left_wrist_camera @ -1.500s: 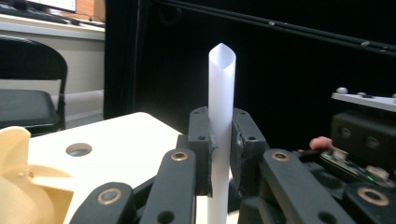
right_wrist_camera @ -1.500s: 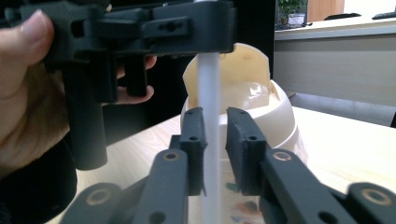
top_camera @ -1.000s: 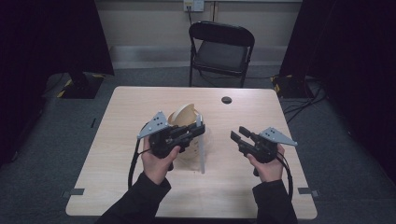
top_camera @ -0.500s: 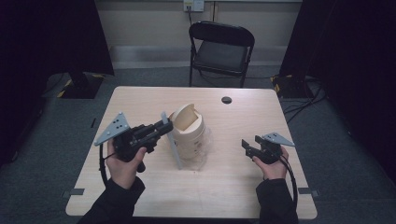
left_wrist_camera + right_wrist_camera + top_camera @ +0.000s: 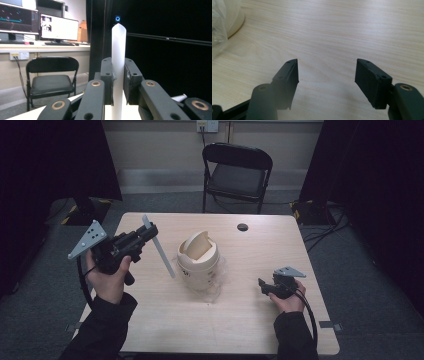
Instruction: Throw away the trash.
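A cream swing-lid bin (image 5: pixel 198 260) stands mid-table with clear plastic film (image 5: pixel 216 287) bunched at its base. My left gripper (image 5: pixel 150 231) hovers left of the bin, shut on a long white strip (image 5: pixel 162 252) that slants down toward it. In the left gripper view the strip (image 5: pixel 118 50) rises upright between the pads of the left gripper (image 5: pixel 118 75). Low over the table, right of the bin, my right gripper (image 5: pixel 261 286) is open. Its jaws have just been opening, and the right gripper (image 5: pixel 327 72) has only bare wood between them.
The wooden table (image 5: pixel 240 320) has a small round hole (image 5: pixel 242 226) near its far edge. A black folding chair (image 5: pixel 237 175) stands behind it. The bin's base (image 5: pixel 234 15) and the film (image 5: pixel 218 30) lie at the upper left of the right gripper view.
My left gripper has swung left and up away from the bin, carrying the white strip. The right gripper has sunk toward the table and its jaws stand wider.
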The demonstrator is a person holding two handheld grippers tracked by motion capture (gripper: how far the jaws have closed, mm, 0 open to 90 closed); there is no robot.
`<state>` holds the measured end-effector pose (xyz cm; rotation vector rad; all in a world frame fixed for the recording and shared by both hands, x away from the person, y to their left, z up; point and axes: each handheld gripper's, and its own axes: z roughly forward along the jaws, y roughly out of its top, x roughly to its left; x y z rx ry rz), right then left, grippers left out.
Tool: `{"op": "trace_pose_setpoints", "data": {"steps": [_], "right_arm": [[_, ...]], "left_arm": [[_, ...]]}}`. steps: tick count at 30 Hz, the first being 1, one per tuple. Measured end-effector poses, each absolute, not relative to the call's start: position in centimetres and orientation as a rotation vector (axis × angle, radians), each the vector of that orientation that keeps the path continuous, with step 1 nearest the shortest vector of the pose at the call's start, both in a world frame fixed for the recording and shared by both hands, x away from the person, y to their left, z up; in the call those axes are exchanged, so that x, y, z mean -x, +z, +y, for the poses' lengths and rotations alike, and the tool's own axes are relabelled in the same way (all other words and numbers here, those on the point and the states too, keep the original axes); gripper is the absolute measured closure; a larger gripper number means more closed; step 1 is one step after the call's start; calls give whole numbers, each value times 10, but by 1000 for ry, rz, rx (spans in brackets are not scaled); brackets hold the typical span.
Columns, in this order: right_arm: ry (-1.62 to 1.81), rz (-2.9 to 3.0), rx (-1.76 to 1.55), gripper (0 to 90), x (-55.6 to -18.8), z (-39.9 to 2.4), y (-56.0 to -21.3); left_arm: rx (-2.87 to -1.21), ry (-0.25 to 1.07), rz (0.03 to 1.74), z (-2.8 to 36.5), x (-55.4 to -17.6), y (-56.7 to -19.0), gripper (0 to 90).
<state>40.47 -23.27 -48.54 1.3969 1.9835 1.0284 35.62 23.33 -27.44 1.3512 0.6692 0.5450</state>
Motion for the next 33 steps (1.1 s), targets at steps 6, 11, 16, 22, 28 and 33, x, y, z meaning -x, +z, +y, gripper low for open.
{"op": "trace_pose_setpoints", "data": {"steps": [6,11,16,22,28,33], "right_arm": [[970,2016,-1402,352,-406,-234,-493],[950,2029,-1403,351,-407,-233,-496],[929,2047,-1403,348,-408,-232,-498],[927,2049,-1406,340,-408,-232,-499],[926,2048,-1411,333,-409,-232,-499],[927,2048,-1412,332,-409,-232,-499]], "left_arm": [[-1338,574,665,235,-371,-264,800],[-1328,584,668,236,-380,-256,801],[-1322,598,668,234,-392,-249,801],[-1320,621,672,231,-406,-243,801],[-1320,648,658,225,-421,-239,801],[-1330,652,649,218,-430,-244,801]]}}
